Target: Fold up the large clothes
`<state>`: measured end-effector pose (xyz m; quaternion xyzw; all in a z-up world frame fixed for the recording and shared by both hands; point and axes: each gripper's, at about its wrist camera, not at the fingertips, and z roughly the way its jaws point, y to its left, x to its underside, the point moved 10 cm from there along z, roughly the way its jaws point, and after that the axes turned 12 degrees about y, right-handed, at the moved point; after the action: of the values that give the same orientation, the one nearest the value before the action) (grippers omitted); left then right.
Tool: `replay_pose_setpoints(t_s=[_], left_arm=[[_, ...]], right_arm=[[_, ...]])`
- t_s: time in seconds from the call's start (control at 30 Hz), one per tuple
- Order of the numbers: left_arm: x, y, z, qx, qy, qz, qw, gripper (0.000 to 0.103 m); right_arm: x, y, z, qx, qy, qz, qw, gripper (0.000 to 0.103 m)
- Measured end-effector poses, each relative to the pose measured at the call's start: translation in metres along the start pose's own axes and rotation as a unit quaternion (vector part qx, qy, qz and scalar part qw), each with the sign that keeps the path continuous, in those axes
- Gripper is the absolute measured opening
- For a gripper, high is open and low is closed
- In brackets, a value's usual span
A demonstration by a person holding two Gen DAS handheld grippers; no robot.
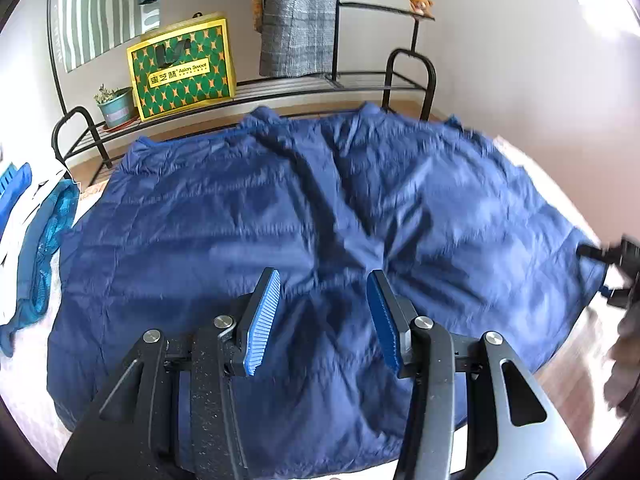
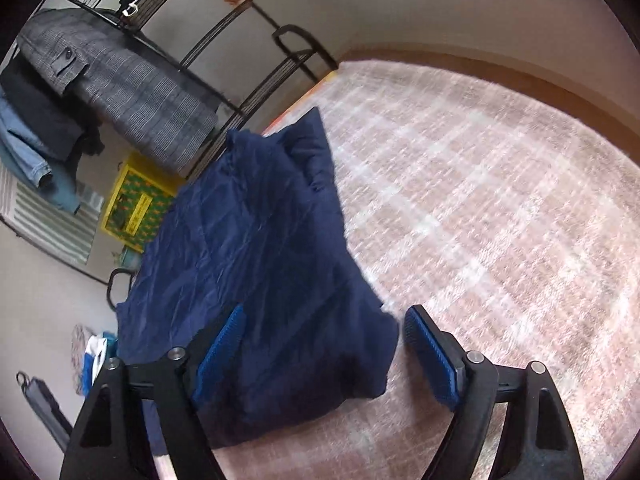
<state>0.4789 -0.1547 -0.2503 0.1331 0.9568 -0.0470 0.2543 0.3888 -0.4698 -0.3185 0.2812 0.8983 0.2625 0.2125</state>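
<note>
Left wrist: gift box (image 1: 182, 68) behind jacket (image 1: 320, 208).

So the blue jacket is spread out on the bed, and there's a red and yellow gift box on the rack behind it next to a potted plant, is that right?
Not quite: the gift box is green and yellow, not red, as the left wrist view shows. The rest holds: the jacket lies spread on the bed, and the box stands on the rack beside the potted plant.
</note>
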Motion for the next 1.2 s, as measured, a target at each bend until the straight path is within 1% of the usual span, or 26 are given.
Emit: replay_pose_setpoints(t_s=[0.03, 0.07, 0.1, 0.17, 0.2, 0.27, 0.37, 0.43, 0.53, 0.63, 0.67, 0.7, 0.83, 0.9, 0.97, 1.07, 1.13, 1.2], left_arm=[[0.006, -0.001, 0.008, -0.008, 0.008, 0.007, 0.9999, 0.047], [0.010, -0.001, 0.016, -0.010, 0.017, 0.007, 0.9998, 0.047], [0.014, -0.002, 0.025, -0.010, 0.025, 0.003, 0.9996, 0.047], [0.019, -0.002, 0.033, -0.017, 0.019, -0.001, 0.9997, 0.047], [0.019, -0.002, 0.035, -0.022, 0.017, 0.000, 0.9996, 0.047], [0.020, -0.005, 0.034, -0.026, 0.021, 0.003, 0.9994, 0.047], [0.023, 0.000, 0.020, -0.003, 0.042, -0.008, 0.9991, 0.047], [0.025, 0.006, -0.007, 0.021, 0.036, -0.013, 0.9990, 0.047], [0.030, 0.021, -0.058, 0.034, 0.012, -0.008, 0.9993, 0.047], [0.040, 0.053, -0.108, 0.040, -0.009, -0.023, 0.9989, 0.047], [0.045, 0.067, -0.121, 0.039, -0.014, -0.030, 0.9987, 0.047], [0.053, 0.084, -0.134, 0.028, -0.018, -0.040, 0.9987, 0.047], [0.085, 0.134, -0.161, 0.021, -0.015, -0.086, 0.9960, 0.047], [0.099, 0.152, -0.170, 0.030, -0.013, -0.110, 0.9934, 0.047], [0.110, 0.163, -0.180, 0.036, -0.015, -0.129, 0.9909, 0.047], [0.115, 0.194, -0.200, 0.033, -0.038, -0.160, 0.9859, 0.047], [0.116, 0.212, -0.211, 0.033, -0.050, -0.178, 0.9821, 0.047], [0.117, 0.230, -0.220, 0.024, -0.067, -0.193, 0.9787, 0.047]], right_arm=[[0.000, 0.004, 0.004, 0.002, 0.009, -0.006, 1.000, 0.055], [0.000, 0.008, 0.005, 0.013, 0.013, -0.015, 1.000, 0.040], [0.000, 0.012, 0.003, 0.022, 0.010, -0.026, 0.999, 0.029], [-0.001, 0.031, -0.009, 0.053, -0.007, -0.073, 0.996, 0.019], [-0.001, 0.041, -0.015, 0.068, -0.017, -0.095, 0.993, 0.017], [-0.001, 0.064, -0.030, 0.090, -0.037, -0.141, 0.985, 0.016], [0.000, 0.092, -0.048, 0.100, -0.053, -0.176, 0.978, 0.015], [0.002, 0.108, -0.058, 0.111, -0.067, -0.201, 0.971, 0.014], [0.009, 0.136, -0.067, 0.119, -0.078, -0.234, 0.962, 0.013], [0.017, 0.162, -0.073, 0.127, -0.079, -0.261, 0.954, 0.013], [0.021, 0.171, -0.073, 0.130, -0.079, -0.270, 0.951, 0.012], [0.024, 0.179, -0.073, 0.133, -0.078, -0.279, 0.948, 0.011], [0.036, 0.210, -0.074, 0.147, -0.078, -0.314, 0.935, 0.011], [0.044, 0.228, -0.076, 0.148, -0.080, -0.329, 0.929, 0.009], [0.054, 0.250, -0.077, 0.145, -0.083, -0.348, 0.922, 0.007], [0.074, 0.284, -0.073, 0.137, -0.086, -0.377, 0.912, 0.006], [0.089, 0.306, -0.067, 0.126, -0.086, -0.394, 0.906, 0.000], [0.110, 0.335, -0.059, 0.110, -0.084, -0.418, 0.898, 0.000]])
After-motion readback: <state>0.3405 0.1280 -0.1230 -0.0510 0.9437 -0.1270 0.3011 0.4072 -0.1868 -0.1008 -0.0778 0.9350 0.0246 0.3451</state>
